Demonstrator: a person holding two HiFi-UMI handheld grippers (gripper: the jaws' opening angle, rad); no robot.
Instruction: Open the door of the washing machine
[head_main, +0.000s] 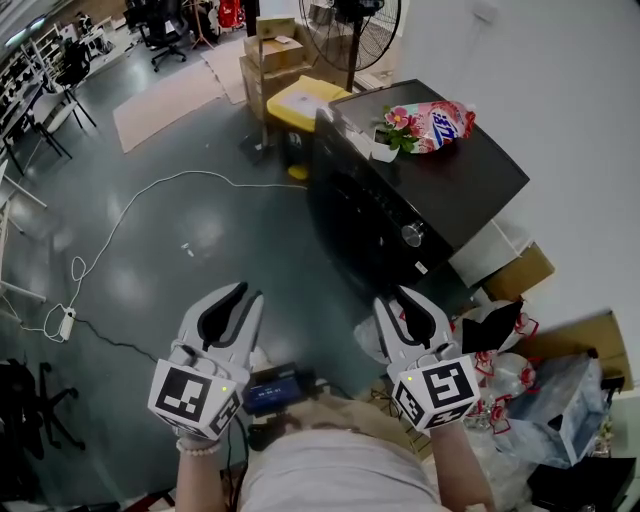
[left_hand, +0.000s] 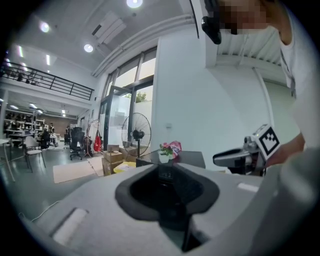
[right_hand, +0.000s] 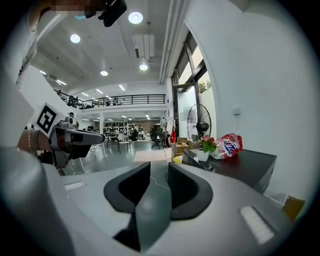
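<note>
The black washing machine (head_main: 470, 190) stands ahead on the right, its dark round door (head_main: 350, 215) shut and facing me, a silver knob (head_main: 412, 234) on the front panel. A flower pot (head_main: 385, 145) and a pink detergent bag (head_main: 440, 125) lie on its top. My left gripper (head_main: 245, 292) hovers over the floor, well short of the door, its jaws a little apart and empty. My right gripper (head_main: 402, 296) floats just before the machine's lower front corner, jaws open with nothing between them. The washing machine (right_hand: 235, 167) sits right of the right gripper (right_hand: 159, 175). The left gripper (left_hand: 167, 175) points toward the machine.
A yellow bin (head_main: 295, 100), cardboard boxes (head_main: 270, 55) and a standing fan (head_main: 350, 30) stand behind the machine. A white cable (head_main: 130, 210) runs over the grey floor to a power strip (head_main: 67, 323). Bags and boxes (head_main: 560, 400) crowd the right side by the wall.
</note>
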